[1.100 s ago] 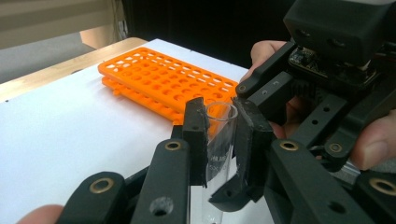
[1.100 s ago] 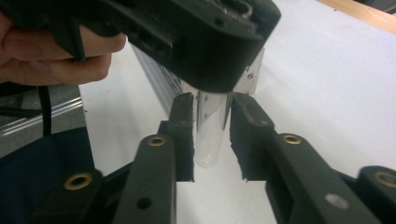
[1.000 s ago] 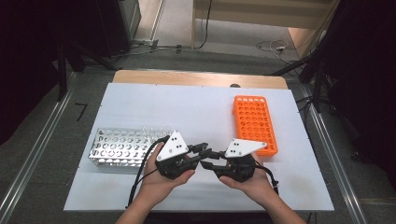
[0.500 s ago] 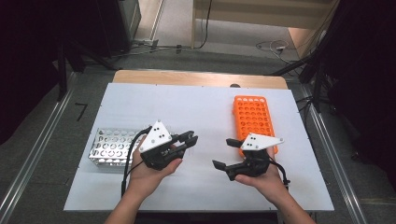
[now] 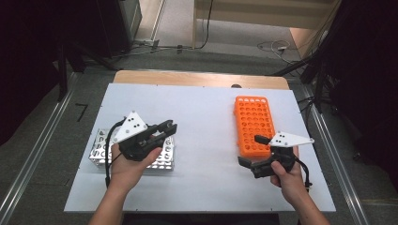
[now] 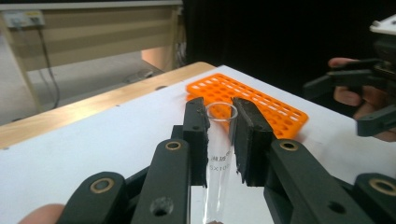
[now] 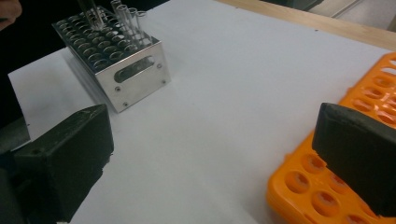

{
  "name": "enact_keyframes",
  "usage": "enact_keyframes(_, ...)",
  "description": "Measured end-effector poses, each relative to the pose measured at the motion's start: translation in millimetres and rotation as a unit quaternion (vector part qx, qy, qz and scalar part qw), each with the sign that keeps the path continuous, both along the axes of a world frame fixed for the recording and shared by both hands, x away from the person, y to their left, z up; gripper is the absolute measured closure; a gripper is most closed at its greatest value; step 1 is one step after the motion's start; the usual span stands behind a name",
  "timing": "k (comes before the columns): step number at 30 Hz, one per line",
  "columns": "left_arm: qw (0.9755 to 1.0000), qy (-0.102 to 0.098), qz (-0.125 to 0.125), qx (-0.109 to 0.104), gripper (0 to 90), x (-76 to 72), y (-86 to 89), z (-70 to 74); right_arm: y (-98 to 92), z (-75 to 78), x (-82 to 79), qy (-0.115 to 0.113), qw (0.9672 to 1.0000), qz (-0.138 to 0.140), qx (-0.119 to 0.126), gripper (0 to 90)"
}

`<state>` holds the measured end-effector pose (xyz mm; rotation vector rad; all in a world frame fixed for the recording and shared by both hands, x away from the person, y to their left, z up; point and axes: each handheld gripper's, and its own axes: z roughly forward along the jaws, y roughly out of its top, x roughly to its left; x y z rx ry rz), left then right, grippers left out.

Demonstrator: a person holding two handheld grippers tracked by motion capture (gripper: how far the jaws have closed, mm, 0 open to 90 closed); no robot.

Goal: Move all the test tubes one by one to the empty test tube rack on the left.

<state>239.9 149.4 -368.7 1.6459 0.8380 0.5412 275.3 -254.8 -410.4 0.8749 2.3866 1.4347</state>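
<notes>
A clear glass test tube (image 6: 215, 154) is being gripped between the jaws of the left gripper (image 5: 165, 129), above the near right corner of the metal rack (image 5: 101, 151); further tubes (image 7: 126, 16) are being held upright in that rack; the right gripper (image 5: 253, 152) is being held with jaws spread wide, having just been opening, with nothing between them, beside the orange rack (image 5: 254, 123) on the white table (image 5: 206, 117).

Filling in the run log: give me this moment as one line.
left hand-held gripper: shut on test tube | right hand-held gripper: just opened, empty | beside orange rack
</notes>
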Motion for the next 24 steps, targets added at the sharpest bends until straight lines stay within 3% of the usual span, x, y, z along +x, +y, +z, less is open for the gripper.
enact_keyframes(11,0.9982,-0.005,0.059,-0.007,76.3,6.0,40.2,2.7,-27.4,-2.1,-4.2,-0.004,0.9996,-0.027,-0.009,0.0)
enact_keyframes(24,0.9929,0.002,0.119,0.002,76.3,17.9,68.5,-11.3,-32.8,-4.2,0.5,-0.003,0.9993,-0.035,-0.01,0.0)
